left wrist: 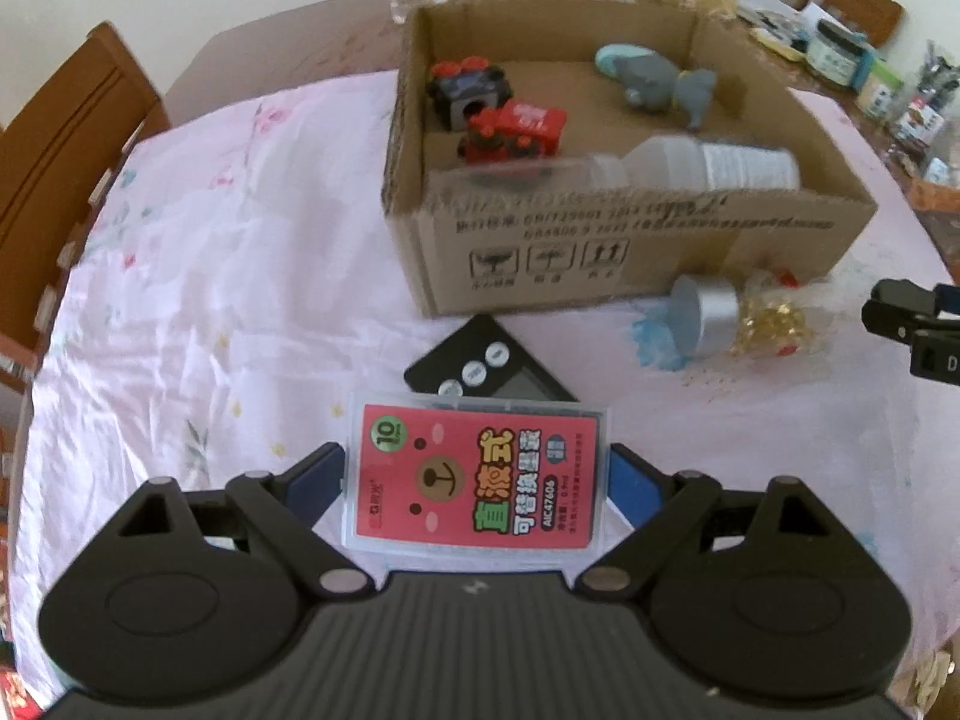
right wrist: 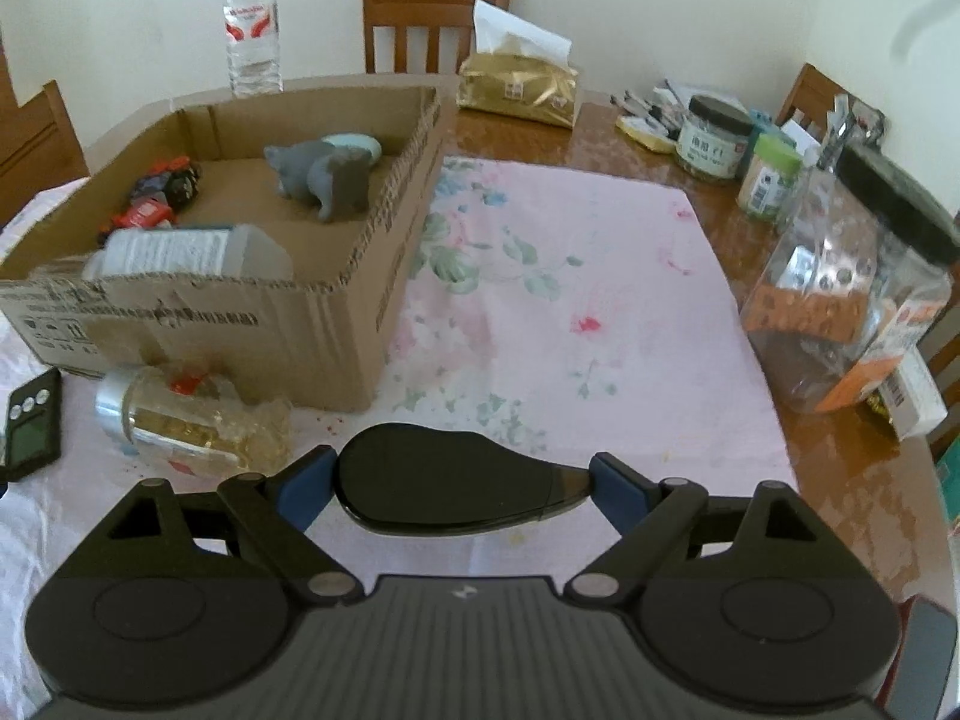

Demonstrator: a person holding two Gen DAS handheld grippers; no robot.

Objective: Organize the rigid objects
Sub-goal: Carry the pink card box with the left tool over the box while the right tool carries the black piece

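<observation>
My left gripper (left wrist: 477, 471) is shut on a clear plastic case with a red bear label (left wrist: 477, 474), held above the cloth in front of the cardboard box (left wrist: 600, 252). My right gripper (right wrist: 459, 480) is shut on a flat black teardrop-shaped object (right wrist: 444, 477), its blue pads pressing both ends. The box (right wrist: 336, 306) holds red and black brick toys (left wrist: 498, 114), a grey elephant figure (right wrist: 321, 177) and a white-labelled bottle (left wrist: 696, 165) lying on its side. A silver-capped bottle of golden pills (right wrist: 180, 420) lies beside the box. A black timer (left wrist: 480, 369) lies on the cloth.
A pink floral cloth (right wrist: 570, 300) covers the wooden table. Jars (right wrist: 714, 138) and a big clear canister (right wrist: 852, 288) crowd the right edge. A gold tissue pack (right wrist: 519, 87) and a water bottle (right wrist: 252, 24) stand behind the box. Wooden chairs (left wrist: 54, 144) ring the table.
</observation>
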